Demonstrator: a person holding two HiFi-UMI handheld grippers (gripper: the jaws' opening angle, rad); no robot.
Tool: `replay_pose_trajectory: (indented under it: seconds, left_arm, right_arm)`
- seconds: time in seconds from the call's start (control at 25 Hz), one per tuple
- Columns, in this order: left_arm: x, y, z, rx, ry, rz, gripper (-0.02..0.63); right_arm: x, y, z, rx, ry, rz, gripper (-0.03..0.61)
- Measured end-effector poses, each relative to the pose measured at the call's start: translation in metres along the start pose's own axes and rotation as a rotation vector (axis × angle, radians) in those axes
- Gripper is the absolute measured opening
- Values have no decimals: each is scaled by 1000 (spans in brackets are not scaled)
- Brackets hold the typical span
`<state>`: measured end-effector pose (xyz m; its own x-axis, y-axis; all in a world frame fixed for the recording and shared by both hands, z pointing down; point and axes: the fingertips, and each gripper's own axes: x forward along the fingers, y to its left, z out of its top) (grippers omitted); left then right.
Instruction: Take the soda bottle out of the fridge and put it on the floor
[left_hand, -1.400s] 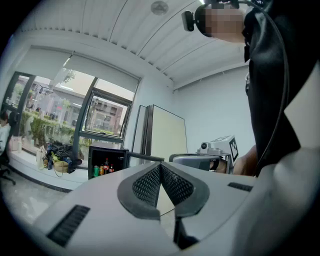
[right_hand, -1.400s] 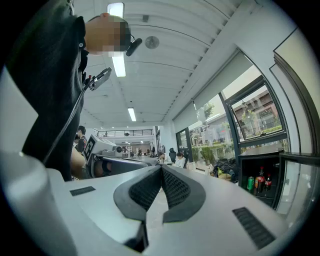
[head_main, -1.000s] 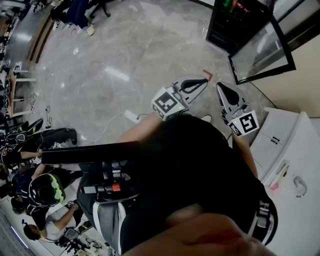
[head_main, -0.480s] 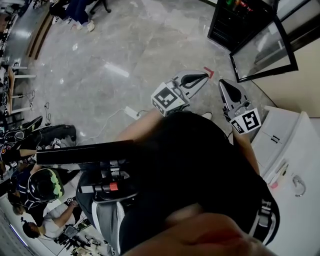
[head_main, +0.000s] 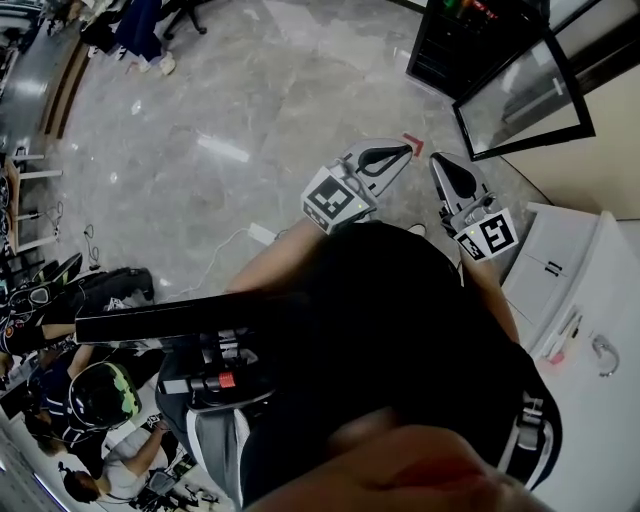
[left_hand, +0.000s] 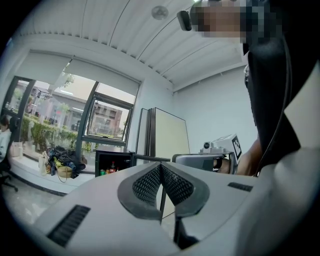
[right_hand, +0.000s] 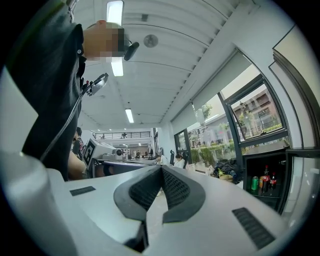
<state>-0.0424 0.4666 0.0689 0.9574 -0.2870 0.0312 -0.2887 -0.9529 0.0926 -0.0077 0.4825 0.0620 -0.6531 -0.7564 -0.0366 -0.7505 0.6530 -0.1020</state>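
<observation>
The black fridge (head_main: 455, 45) stands at the top right of the head view with its glass door (head_main: 525, 100) swung open. Bottles and cans (right_hand: 265, 181) stand on a shelf inside; one dark bottle with a red cap (left_hand: 112, 166) shows among them. Both grippers are held level in front of the person, short of the fridge. My left gripper (head_main: 408, 150) is shut and empty, its pads meeting at the tip (left_hand: 161, 165). My right gripper (head_main: 437, 160) is shut too, with nothing between its pads (right_hand: 161, 167).
A white cabinet (head_main: 570, 300) stands close on the right. A red tape mark (head_main: 413, 142) lies on the grey floor before the fridge, and a white power strip (head_main: 262, 233) with its cable lies to the left. People (head_main: 100, 395) sit at lower left.
The person and both grippers have shifted a little across the floor toward the fridge. Both grippers stay shut and empty.
</observation>
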Motion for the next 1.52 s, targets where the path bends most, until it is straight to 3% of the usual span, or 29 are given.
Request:
replay_pose_trajectory:
  seconds: [0.36, 0.64, 1.28, 1.52]
  left_arm:
    - [-5, 28, 6, -1, -11, -16, -5]
    - [27, 41, 6, -12, -15, -20, -5]
    - [173, 101, 24, 22, 10, 50, -5]
    - [209, 117, 24, 0, 27, 90, -5]
  right_arm:
    - [16, -14, 2, -25, -14, -84, 12]
    - [15, -53, 1, -22, -23, -102, 12]
    - [20, -206, 20, -25, -38, -5, 12]
    - [20, -246, 21, -14, -42, 10, 12]
